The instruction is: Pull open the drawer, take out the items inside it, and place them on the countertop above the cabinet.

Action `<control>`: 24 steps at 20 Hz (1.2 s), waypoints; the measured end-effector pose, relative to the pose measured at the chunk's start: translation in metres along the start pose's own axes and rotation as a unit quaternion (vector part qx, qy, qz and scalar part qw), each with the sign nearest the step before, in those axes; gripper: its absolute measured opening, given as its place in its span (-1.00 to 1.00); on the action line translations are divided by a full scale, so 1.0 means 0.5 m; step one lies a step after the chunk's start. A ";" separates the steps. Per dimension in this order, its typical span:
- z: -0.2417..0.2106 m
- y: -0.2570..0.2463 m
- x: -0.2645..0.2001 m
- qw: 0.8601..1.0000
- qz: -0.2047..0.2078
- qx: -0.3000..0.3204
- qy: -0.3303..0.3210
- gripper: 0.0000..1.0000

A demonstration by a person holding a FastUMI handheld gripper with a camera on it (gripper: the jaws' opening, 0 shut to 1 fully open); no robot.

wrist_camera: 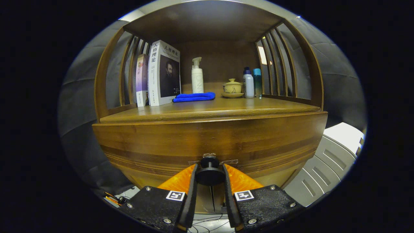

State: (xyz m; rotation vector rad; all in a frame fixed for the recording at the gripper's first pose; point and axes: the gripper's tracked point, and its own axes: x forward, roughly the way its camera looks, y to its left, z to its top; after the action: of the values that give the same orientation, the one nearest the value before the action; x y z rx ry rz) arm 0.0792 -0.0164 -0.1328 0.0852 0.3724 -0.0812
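Claw [210, 176]: lower centre of the frame, both fingers closed on the drawer knob, one on each side of it; grasping the knob.
Drawer knob [210, 174]: dark, round, on a short stem, standing out from the wooden front just above the fingers.
Drawer [207, 142]: wide wooden front across the middle of the frame, looks flush with the cabinet; its inside is hidden, so the contents cannot be told.
Bench [207, 110]: wooden top of the cabinet, directly above the drawer front, enclosed by slatted sides and a wooden roof.
Books [158, 74]: two standing upright at the upper left of the bench, against the left slats, the larger one nearer the centre.
Blue cloth [194, 96]: folded flat, just right of the books, in front of the pump bottle.
Pump bottle [197, 76]: white, upright, centre back.
Lidded cup [232, 86]: pale yellow, on a saucer, right of the pump bottle.
Small bottles [252, 82]: two upright, one white and one teal, just right of the cup near the right slats.
White panel [330, 161]: ribbed, lower right beside the cabinet.
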 end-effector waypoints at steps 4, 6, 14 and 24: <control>-0.007 0.001 -0.029 1.000 -0.007 0.002 0.010 -0.17; -0.011 0.001 -0.043 1.000 -0.009 0.002 0.015 -0.17; -0.026 -0.008 -0.114 0.999 -0.023 -0.011 0.031 -0.17; -0.046 -0.016 -0.209 0.998 -0.026 -0.024 0.049 -0.17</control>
State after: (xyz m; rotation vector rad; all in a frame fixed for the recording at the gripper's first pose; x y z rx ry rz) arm -0.0270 -0.0155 -0.1163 0.0320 0.4743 -0.1206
